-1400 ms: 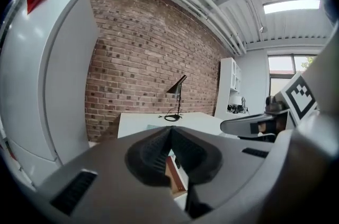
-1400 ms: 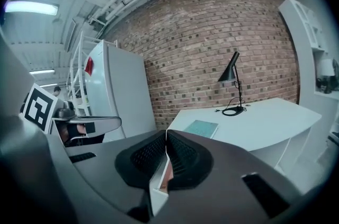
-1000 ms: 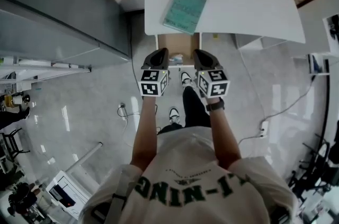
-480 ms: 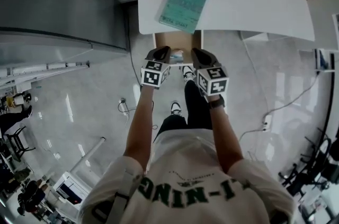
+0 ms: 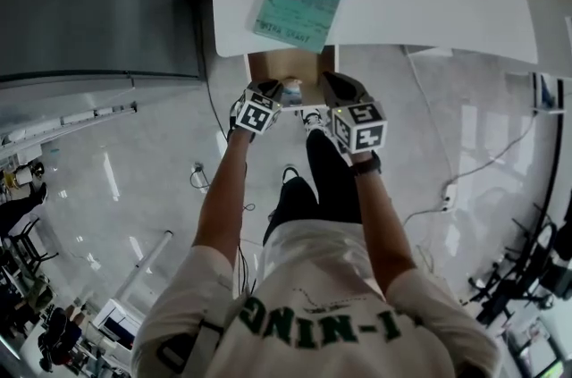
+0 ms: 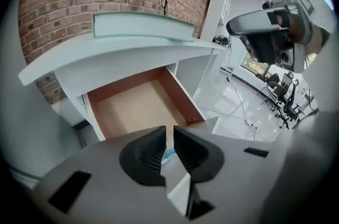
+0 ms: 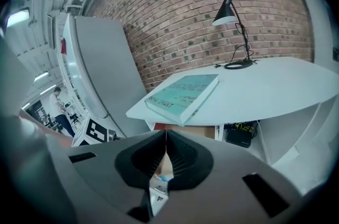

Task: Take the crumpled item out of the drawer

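Beneath the white bench [image 5: 429, 1], an open drawer [image 5: 268, 65] holds the crumpled item [image 5: 292, 88] at its near end; the left hand-held gripper [image 6: 168, 138], jaws just cracked open around nothing, could shove it deeper, while the right hand-held gripper [image 7: 165, 138] stays out, jaws together.

Wood-look drawer [image 5: 288, 65], matt wht desk [image 5: 420, 1], glossy floor [image 5: 134, 180], rough brick wall [image 7: 185, 16].

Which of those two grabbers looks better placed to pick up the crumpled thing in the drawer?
Left, probably. The left gripper points down into the open drawer. Its jaws have just been opening, and the crumpled item shows through their gap, not yet gripped. The right gripper is shut.
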`<state>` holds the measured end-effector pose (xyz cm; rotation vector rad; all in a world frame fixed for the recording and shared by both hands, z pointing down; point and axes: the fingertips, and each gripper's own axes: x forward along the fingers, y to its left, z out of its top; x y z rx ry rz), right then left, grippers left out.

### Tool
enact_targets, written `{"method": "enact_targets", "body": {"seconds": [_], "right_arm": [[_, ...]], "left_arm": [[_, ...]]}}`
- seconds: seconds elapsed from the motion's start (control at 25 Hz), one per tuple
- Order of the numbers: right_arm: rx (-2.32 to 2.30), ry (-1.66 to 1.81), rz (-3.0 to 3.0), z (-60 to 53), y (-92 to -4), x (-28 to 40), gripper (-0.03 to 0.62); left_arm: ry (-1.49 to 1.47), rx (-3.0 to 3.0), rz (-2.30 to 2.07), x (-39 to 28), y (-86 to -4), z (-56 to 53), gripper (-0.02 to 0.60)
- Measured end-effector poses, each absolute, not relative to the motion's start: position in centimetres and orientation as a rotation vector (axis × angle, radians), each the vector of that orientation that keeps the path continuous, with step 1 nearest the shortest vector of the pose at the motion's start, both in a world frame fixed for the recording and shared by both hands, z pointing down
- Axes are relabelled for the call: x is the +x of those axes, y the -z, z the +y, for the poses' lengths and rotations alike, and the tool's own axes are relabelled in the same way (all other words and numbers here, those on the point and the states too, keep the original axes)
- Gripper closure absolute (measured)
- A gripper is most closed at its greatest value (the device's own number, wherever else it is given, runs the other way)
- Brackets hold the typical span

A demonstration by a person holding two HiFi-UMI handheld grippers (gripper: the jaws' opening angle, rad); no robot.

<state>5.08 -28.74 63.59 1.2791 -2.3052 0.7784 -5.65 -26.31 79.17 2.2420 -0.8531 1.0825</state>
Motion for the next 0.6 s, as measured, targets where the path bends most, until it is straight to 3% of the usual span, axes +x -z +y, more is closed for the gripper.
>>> {"method": "enact_targets", "body": {"seconds": [0.6], "right_arm": [[1.236,-0.761,-2.286,-30.1,-69.0,6.7,0.588]], "left_arm": [[-1.379,2.325,-0.204,-3.8,-89.2,-24.7,0.451]]}}
